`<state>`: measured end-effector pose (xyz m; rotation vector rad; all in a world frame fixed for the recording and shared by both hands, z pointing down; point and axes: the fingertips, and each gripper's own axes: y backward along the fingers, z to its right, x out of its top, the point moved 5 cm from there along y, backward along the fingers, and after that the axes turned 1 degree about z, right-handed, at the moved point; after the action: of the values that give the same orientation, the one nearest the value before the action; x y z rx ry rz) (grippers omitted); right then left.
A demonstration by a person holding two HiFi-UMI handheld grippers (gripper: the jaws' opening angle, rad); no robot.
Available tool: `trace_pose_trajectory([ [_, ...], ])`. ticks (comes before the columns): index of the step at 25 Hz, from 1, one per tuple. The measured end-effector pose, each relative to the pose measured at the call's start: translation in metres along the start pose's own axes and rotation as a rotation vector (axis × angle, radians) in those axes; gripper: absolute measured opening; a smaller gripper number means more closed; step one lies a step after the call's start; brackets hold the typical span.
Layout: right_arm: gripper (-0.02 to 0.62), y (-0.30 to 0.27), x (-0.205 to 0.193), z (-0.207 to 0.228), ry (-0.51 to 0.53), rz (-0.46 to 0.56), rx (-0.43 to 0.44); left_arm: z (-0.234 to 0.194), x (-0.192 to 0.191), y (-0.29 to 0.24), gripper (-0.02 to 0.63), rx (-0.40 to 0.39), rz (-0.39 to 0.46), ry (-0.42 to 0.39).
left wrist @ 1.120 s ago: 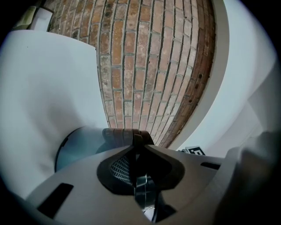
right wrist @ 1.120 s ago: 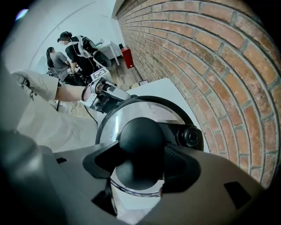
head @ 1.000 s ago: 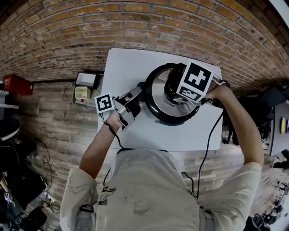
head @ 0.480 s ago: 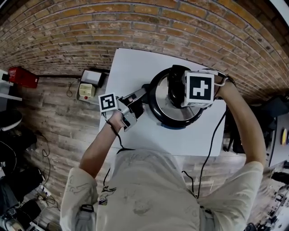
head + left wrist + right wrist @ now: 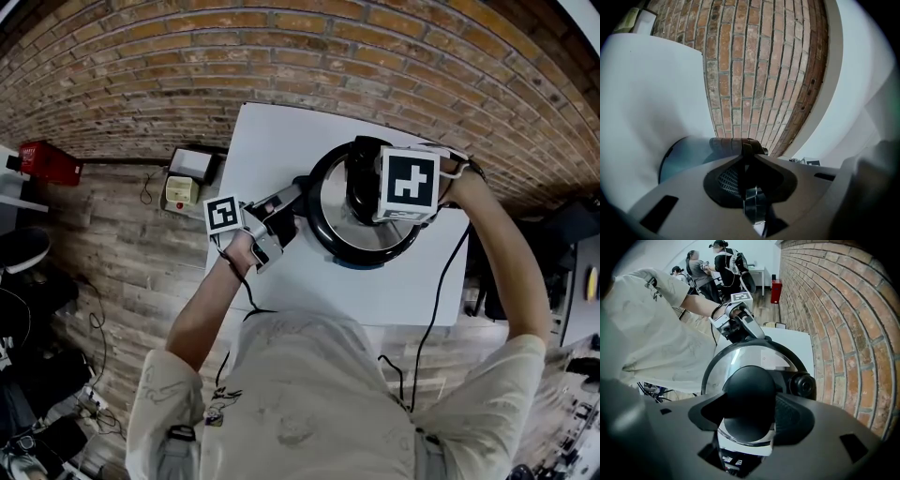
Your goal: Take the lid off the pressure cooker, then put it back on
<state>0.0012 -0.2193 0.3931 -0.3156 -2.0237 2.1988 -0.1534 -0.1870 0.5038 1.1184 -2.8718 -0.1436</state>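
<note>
The pressure cooker [image 5: 361, 248] stands on the white table [image 5: 281, 141], with its steel lid [image 5: 328, 202] seated on it. My left gripper [image 5: 286, 214] is shut on the cooker's black side handle [image 5: 740, 146], which runs as a thin edge between the pads. The cooker's grey body [image 5: 686, 157] sits just beyond. My right gripper [image 5: 750, 408] points straight down over the lid [image 5: 745, 357]. Its pads press both sides of the round black lid knob [image 5: 749, 390]. In the head view the marker cube [image 5: 409, 183] hides most of that grip.
The brick wall runs behind the table. On the wooden floor to the left lie a small electrical box [image 5: 178, 190] and a red case [image 5: 47, 161]. Cables hang off the table's front edge. People stand at a far table [image 5: 712, 263] in the right gripper view.
My right gripper has rolled about its own axis on the knob, so its marker cube now sits square. The left gripper has stayed on the handle.
</note>
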Motion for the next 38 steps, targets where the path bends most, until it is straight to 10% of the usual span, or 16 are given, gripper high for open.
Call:
trace_pose_trajectory([
  [8, 0.309, 0.000, -0.002, -0.001, -0.017, 0.030, -0.006, 0.000, -0.001, 0.001, 0.069, 0.005, -0.005, -0.048],
  [18, 0.377, 0.018, -0.014, -0.011, -0.080, 0.294, -0.107, 0.014, 0.030, 0.029, 0.126, 0.224, 0.122, -0.360],
  [31, 0.357, 0.093, -0.067, -0.040, -0.396, 1.140, -0.524, 0.133, 0.008, 0.051, 0.124, 0.452, 0.341, -1.240],
  [38, 0.345, 0.090, -0.110, -0.075, -0.614, 1.307, -0.841, 0.166, -0.036, 0.049, 0.117, 0.529, 0.454, -1.545],
])
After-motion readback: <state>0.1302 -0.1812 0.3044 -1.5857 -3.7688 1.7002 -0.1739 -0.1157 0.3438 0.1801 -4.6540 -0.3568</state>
